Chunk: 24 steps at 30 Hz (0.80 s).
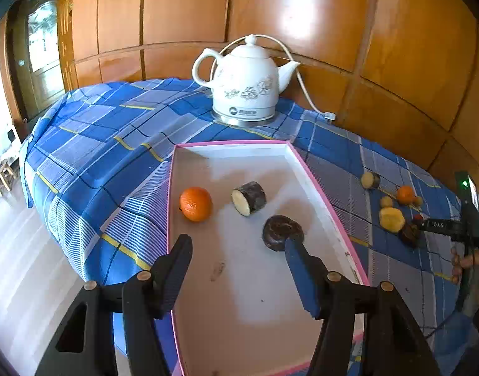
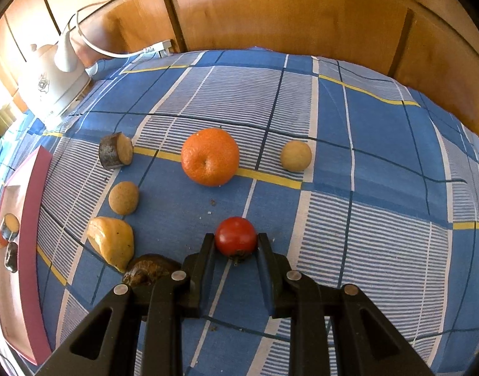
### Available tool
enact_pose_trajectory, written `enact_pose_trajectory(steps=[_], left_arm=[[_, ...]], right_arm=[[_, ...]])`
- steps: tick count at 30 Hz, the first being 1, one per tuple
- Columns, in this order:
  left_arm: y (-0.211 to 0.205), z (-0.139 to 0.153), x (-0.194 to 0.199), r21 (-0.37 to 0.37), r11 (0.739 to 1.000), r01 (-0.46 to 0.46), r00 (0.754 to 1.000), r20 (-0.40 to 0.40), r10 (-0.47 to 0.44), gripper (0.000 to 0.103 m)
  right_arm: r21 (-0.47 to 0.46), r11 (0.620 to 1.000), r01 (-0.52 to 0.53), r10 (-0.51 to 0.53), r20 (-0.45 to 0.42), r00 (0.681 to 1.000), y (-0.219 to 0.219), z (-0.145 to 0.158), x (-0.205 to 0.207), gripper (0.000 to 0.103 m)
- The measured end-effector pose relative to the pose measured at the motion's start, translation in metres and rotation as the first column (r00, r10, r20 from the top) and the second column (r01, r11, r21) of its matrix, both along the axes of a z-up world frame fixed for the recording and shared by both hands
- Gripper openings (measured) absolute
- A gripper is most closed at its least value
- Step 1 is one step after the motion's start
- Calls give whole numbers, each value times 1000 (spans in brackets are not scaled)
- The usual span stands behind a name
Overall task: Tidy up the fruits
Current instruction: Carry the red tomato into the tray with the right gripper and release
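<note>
Inside pink tray (image 1: 321,185): tangerine (image 1: 196,204); two dark pieces (image 1: 249,198)

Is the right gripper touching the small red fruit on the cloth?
Touching. In the right wrist view, both fingers of the right gripper press against the sides of the red fruit, with no gap visible on either side.

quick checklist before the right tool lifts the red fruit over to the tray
1. Right tool shut on the red fruit: ok.
2. Fruit centred between the fingers: ok.
3. Dark piece beside the tool clear of the fingers: cannot tell.
4. Bare room in the tray: ok.
5. Left tool open, holding nothing: ok.
6. Left tool out of the way over the tray: not ok.
</note>
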State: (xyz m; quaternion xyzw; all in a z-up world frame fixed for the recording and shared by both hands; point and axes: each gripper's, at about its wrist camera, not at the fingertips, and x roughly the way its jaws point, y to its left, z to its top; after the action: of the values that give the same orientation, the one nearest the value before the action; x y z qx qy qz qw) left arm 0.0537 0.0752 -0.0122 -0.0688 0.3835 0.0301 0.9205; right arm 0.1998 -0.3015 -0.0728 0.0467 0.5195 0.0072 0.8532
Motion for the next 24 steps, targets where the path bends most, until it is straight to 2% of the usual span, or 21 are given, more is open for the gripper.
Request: enact_pose_trajectory(steps=[9, 15, 20, 24], left_arm=[[-8, 7, -13, 4, 1000, 30, 999, 24, -30, 65], [-8, 7, -18, 3, 999, 35, 999, 26, -35, 65], [-7, 5, -20, -7, 999, 33, 999, 23, -33, 65], [-7, 5, -21, -10, 999, 33, 999, 23, -32, 66]], right_arm=[[20, 999, 29, -29, 4, 1000, -3, 3, -16, 26], [57, 997, 45, -48, 47, 998, -5, 18, -32, 26], [80, 997, 2, -10, 92, 996, 7, 36, -44, 26], [95, 993, -73, 60, 126, 990, 30, 48, -52, 26]])
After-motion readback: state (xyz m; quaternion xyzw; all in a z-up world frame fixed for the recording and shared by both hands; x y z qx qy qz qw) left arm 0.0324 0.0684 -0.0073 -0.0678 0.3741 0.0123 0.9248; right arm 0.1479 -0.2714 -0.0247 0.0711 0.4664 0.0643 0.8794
